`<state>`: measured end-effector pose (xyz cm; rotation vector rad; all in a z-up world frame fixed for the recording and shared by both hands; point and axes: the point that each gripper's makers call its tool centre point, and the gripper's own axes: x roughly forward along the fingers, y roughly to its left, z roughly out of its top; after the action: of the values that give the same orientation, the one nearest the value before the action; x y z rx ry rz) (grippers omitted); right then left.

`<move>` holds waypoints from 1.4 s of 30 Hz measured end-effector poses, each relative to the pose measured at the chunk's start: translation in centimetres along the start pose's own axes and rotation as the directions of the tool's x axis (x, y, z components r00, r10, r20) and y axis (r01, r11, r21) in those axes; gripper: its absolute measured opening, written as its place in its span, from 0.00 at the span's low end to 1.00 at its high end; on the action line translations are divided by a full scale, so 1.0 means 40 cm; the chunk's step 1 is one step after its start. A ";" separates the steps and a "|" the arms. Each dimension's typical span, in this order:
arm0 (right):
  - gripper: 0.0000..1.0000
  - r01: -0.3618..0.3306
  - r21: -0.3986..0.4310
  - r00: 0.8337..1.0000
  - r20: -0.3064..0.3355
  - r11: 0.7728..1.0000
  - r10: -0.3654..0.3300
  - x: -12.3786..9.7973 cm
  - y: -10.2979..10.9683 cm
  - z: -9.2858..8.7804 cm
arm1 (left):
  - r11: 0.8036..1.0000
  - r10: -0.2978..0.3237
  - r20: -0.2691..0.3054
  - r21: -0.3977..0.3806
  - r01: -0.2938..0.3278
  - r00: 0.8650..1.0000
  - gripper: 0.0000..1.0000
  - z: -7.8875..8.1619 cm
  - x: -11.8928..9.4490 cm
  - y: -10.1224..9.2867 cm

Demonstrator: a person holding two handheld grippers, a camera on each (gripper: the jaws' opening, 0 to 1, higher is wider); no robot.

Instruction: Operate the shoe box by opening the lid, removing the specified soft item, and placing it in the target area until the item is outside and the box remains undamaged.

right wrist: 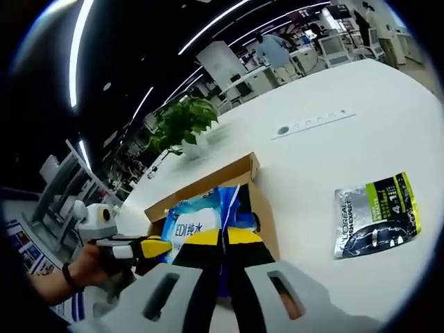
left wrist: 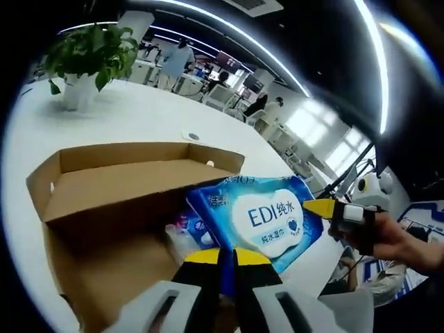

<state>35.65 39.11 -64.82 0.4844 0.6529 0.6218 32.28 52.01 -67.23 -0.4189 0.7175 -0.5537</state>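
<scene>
Both grippers' jaws pinched shut on blue wipes pack (left wrist: 267, 218), open shoe box (left wrist: 111, 201) interior partly hidden

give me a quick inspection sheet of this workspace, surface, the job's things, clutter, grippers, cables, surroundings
Surface: white table, bare around the box.
Job's things: open cardboard shoe box; blue wet-wipes pack lifted at its edge, more packets inside.
Clutter: silver-green sachet lying flat; potted plant.
Grippers: left gripper and right gripper, both shut on the pack.
Cables: nothing seen.
Surroundings: open office, ceiling light strips, people at desks.
</scene>
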 end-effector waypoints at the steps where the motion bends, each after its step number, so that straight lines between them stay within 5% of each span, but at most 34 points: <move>1: 0.00 -0.002 0.001 1.000 0.003 1.000 0.002 -0.003 0.002 -0.001 | 1.000 0.001 0.001 0.001 -0.001 1.000 0.04 0.000 -0.003 -0.003; 20: 0.00 0.017 0.046 0.999 0.045 0.999 -0.019 -0.097 -0.045 0.000 | 0.999 -0.030 -0.026 0.037 0.031 0.999 0.04 -0.002 0.024 -0.093; 42: 0.00 0.103 0.210 0.977 0.163 0.972 -0.138 -0.312 -0.227 -0.008 | 0.980 -0.135 -0.135 0.131 0.153 0.982 0.03 -0.032 0.163 -0.317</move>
<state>31.00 24.41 -65.33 0.6748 0.5738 0.3936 31.27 37.96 -64.55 -0.3079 0.7671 -0.7687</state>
